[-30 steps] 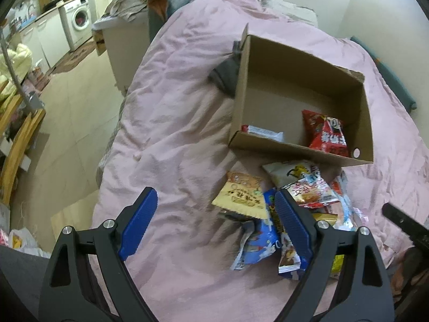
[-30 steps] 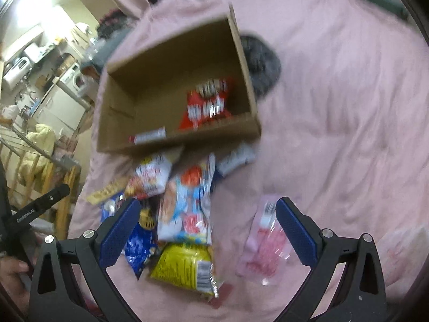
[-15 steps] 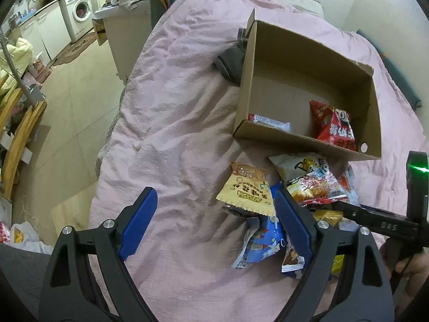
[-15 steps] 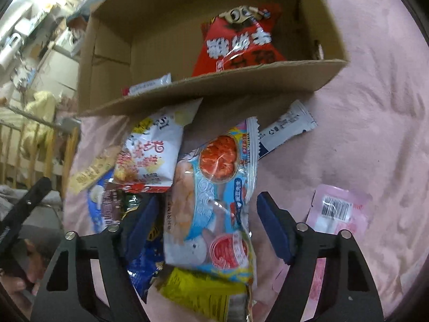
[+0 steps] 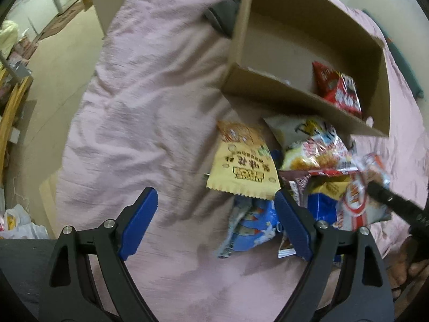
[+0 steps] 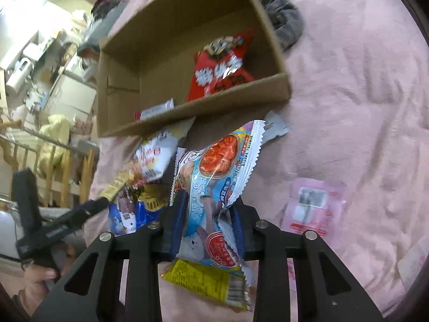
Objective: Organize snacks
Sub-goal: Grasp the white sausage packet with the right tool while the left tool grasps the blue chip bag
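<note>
A pile of snack bags lies on the pink blanket (image 5: 139, 123) in front of an open cardboard box (image 5: 295, 94). The box (image 6: 214, 107) holds a red bag (image 6: 222, 67) and a white bar (image 6: 158, 108). My right gripper (image 6: 209, 201) is closing, and its pads pinch a light-blue-and-white snack bag (image 6: 214, 171), which crumples between them. My left gripper (image 5: 214, 191) stands open over the blanket. Its right finger is beside a yellow packet (image 5: 241, 166) and a blue bag (image 5: 252, 222), with nothing between the pads.
A pink packet (image 6: 313, 204) lies alone on the blanket to the right, and a yellow bag (image 6: 206, 281) sits under my right gripper. A grey cloth (image 6: 284, 24) rests behind the box. The bed's left edge drops to the floor (image 5: 61, 80).
My right gripper moved onto the pile and its jaws closed from wide open onto the light-blue bag. My left gripper sank closer to the blanket and pile.
</note>
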{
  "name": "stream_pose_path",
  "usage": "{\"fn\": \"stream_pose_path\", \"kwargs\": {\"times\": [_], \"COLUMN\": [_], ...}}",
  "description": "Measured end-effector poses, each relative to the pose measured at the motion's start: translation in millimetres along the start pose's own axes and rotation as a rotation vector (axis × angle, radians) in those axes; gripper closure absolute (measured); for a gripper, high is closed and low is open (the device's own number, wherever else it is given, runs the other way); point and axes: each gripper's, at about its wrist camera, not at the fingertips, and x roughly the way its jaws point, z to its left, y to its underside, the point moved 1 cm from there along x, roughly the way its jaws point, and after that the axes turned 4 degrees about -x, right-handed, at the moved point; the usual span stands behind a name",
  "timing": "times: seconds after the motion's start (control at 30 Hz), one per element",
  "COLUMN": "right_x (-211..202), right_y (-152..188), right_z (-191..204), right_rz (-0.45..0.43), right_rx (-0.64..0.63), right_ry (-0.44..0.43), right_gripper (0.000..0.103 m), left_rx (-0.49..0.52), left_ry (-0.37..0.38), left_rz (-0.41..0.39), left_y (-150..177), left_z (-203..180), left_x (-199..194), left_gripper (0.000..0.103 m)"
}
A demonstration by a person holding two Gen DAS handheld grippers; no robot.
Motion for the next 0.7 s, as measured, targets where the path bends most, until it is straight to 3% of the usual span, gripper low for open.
{"fn": "stream_pose_path", "kwargs": {"times": [0.23,0.33,0.7], "right_x": [-31,-34,-38], "right_y": [3,2,2], "right_z": [-21,-22,-16], "right_rz": [-0.098,-0.113,-0.138], "right_rx": [0.052,0.058,0.030], "right_ry": [-0.021,-0.031,-0.043], "right_gripper": [0.073,0.073,0.073], "left_rx": [0.000,0.015,0.078], "left_ry": [0.034,0.060,0.077], "left_rz": [0.099,0.116,0.102], "left_y": [4,5,10], "left_z": [-17,-27,-42], "left_x": [27,31,24], "left_gripper": [0.040,0.059,0.078]}}
